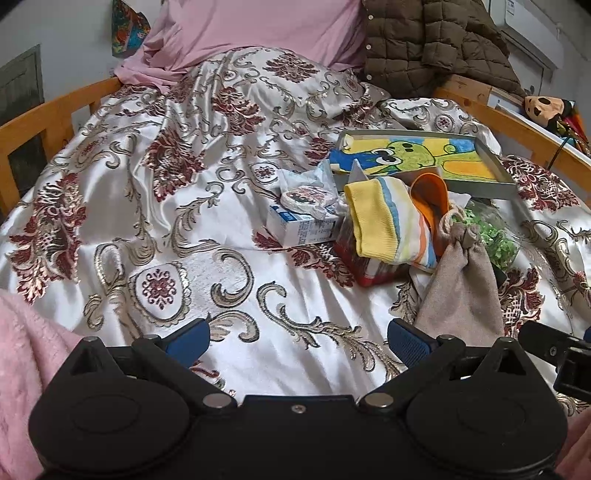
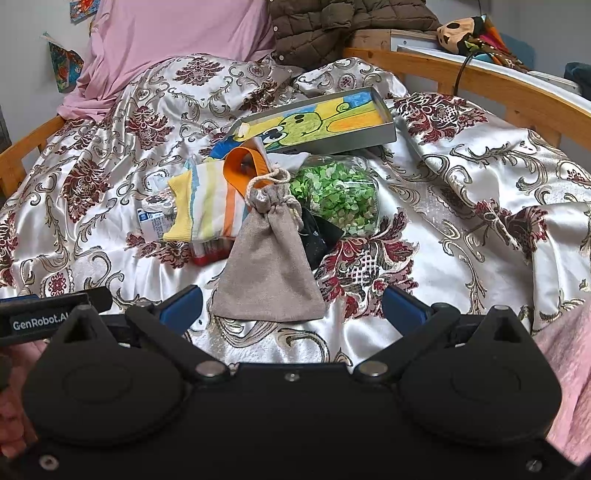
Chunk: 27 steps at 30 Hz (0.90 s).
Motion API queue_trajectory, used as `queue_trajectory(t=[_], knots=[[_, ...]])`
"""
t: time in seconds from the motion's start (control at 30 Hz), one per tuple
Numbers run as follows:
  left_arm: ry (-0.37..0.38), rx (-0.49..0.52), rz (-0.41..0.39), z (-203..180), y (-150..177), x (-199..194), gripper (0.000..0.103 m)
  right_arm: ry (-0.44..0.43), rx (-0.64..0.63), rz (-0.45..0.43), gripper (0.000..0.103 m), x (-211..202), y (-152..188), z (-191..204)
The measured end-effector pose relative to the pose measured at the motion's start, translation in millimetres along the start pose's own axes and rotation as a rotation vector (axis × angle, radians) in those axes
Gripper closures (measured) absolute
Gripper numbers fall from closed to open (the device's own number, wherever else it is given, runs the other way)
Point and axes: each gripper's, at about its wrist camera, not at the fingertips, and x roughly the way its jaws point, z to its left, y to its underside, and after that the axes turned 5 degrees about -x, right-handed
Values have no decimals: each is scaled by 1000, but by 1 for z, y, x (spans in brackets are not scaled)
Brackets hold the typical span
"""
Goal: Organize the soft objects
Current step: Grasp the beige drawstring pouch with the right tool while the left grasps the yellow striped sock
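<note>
I see a bed covered by a shiny white bedspread (image 1: pixel 184 229) with dark red and gold flourishes, framed by a wooden rail (image 2: pixel 480 85). A pink pillow (image 1: pixel 251 29) and a brown quilted jacket (image 1: pixel 436 44) lie at the head. A small heap of things sits toward the right side of the bed. At its back is a grey tray (image 1: pixel 495 173) with a green cartoon drawing in it. In front of the tray, a clear bag of green bits (image 2: pixel 336 199) lies just beside a beige drawstring pouch (image 2: pixel 269 273), which is the nearest item to me. A striped sock (image 1: pixel 391 229) is draped over a red packet (image 1: pixel 365 269), with a white carton (image 1: pixel 299 229) to its left. My left gripper (image 1: pixel 299 336) is spread wide and holds nothing, over bare bedspread. My right gripper (image 2: pixel 291 302) is equally wide and empty, the pouch's bottom edge lying between its blue fingers (image 2: pixel 183 304).
</note>
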Motion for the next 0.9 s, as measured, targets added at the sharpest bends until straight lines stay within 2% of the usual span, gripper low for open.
queue_trajectory(t=[0.2,0.3,0.4,0.53,0.73,0.9], knots=[[39,76,-22,-6,-27,-2,2,-35,-59,56,1,22,-20,-2],[93,131,-30,-9,-40,4,2,-96,-99,93,1,29,-33,-6],[147,188,-26,-16,-54,17,2,-122,-153,111,1,40,-47,-10],[182,246,-39,-25,-70,38,3,-184,-164,153,1,57,-59,-15],[269,260,-7,-29,-83,70,3,-221,-245,176,1,76,-67,-6],[330,284,25,-33,-87,89,9,-229,-263,226,18,95,-71,-8]])
